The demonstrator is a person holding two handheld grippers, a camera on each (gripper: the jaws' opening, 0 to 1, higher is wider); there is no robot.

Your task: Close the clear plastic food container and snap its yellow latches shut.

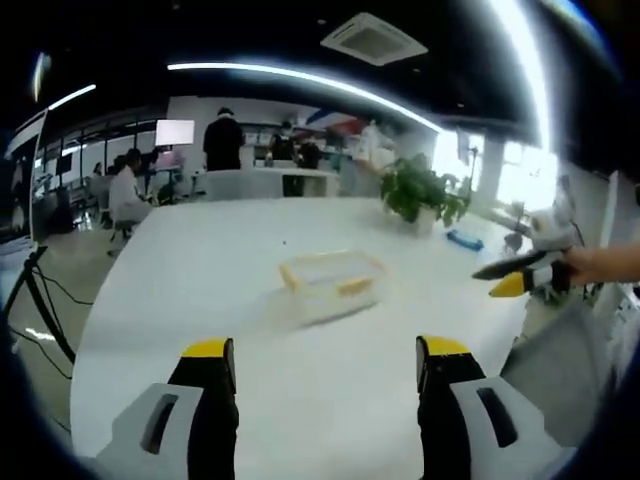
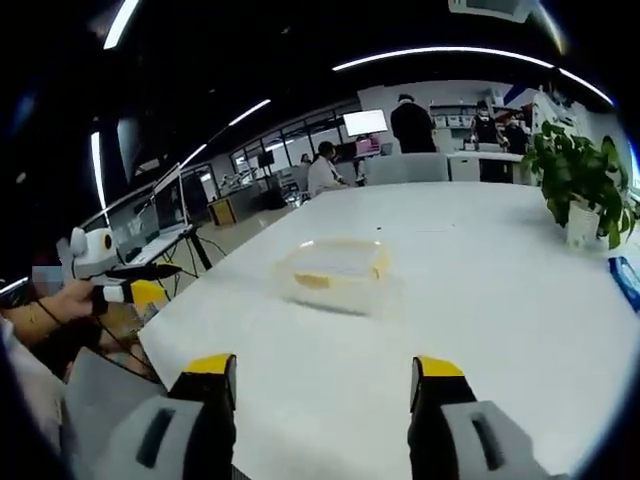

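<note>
A clear plastic food container point(image 1: 330, 283) point(image 2: 335, 272) with yellow latches on its sides stands in the middle of a white table point(image 1: 200, 300) point(image 2: 500, 320). At this distance I cannot tell how its lid or latches sit. My left gripper point(image 1: 325, 365) is open, well short of the container, with nothing between its yellow-tipped fingers. My right gripper point(image 2: 324, 375) is open too, on the opposite side and equally far back. In the left gripper view, the right gripper point(image 1: 520, 277) shows at the right edge in a hand point(image 1: 605, 265). The left gripper point(image 2: 130, 285) appears at the left of the right gripper view.
A potted plant point(image 1: 420, 190) point(image 2: 580, 180) and a small blue object point(image 1: 465, 240) point(image 2: 625, 280) stand near one far end of the table. People, desks and monitors are behind the table. A tripod's legs point(image 1: 40, 300) stand on the floor beside it.
</note>
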